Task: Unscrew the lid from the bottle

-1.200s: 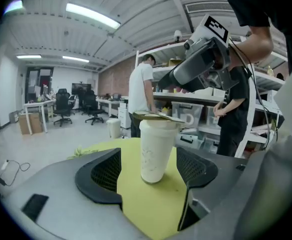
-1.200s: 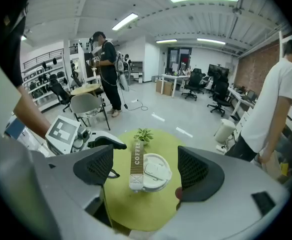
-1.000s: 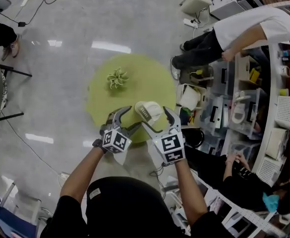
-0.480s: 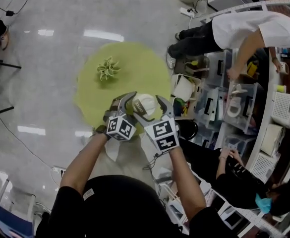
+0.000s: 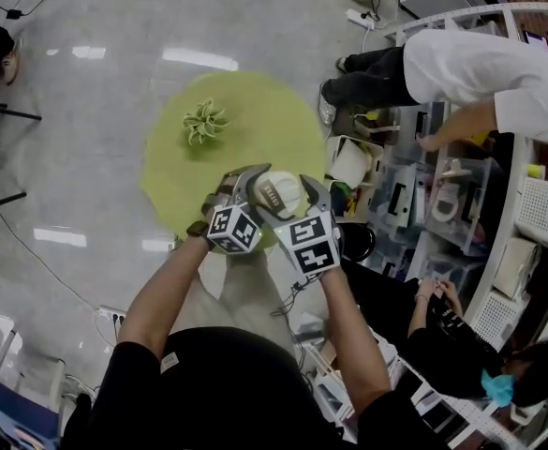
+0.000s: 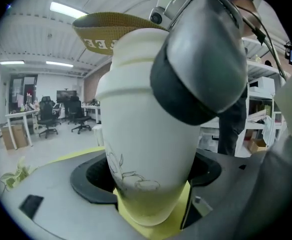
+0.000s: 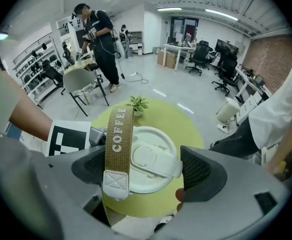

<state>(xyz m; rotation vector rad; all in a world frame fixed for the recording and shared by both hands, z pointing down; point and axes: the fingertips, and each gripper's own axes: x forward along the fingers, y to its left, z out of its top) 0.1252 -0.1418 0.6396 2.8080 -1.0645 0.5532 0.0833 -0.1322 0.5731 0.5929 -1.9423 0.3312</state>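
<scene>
A white bottle (image 5: pixel 275 193) with a white lid (image 7: pixel 150 160) and a tan "COFFEE" strap (image 7: pixel 117 143) hangs in the air over the near edge of a round green table (image 5: pixel 255 120). My left gripper (image 5: pixel 241 184) has its jaws around the bottle's body (image 6: pixel 146 134). Those jaws are opening, and a slit of table shows beside the right pad. My right gripper (image 5: pixel 292 204) comes at the lid end-on, with both pads at the lid's rim (image 7: pixel 143 166). Its jaws are opening slightly, and one of its fingers (image 6: pixel 200 69) crosses the left gripper view.
A small potted plant (image 5: pixel 203 120) stands on the table's far side. A person in a white shirt (image 5: pixel 480 64) bends over shelves and bins (image 5: pixel 442 204) at the right. In the right gripper view, another person (image 7: pixel 98 34) stands behind a chair (image 7: pixel 81 84).
The left gripper, which stood open beside the bottle, has closed in around its body. Both grippers and the bottle have drawn together and shifted slightly away from me.
</scene>
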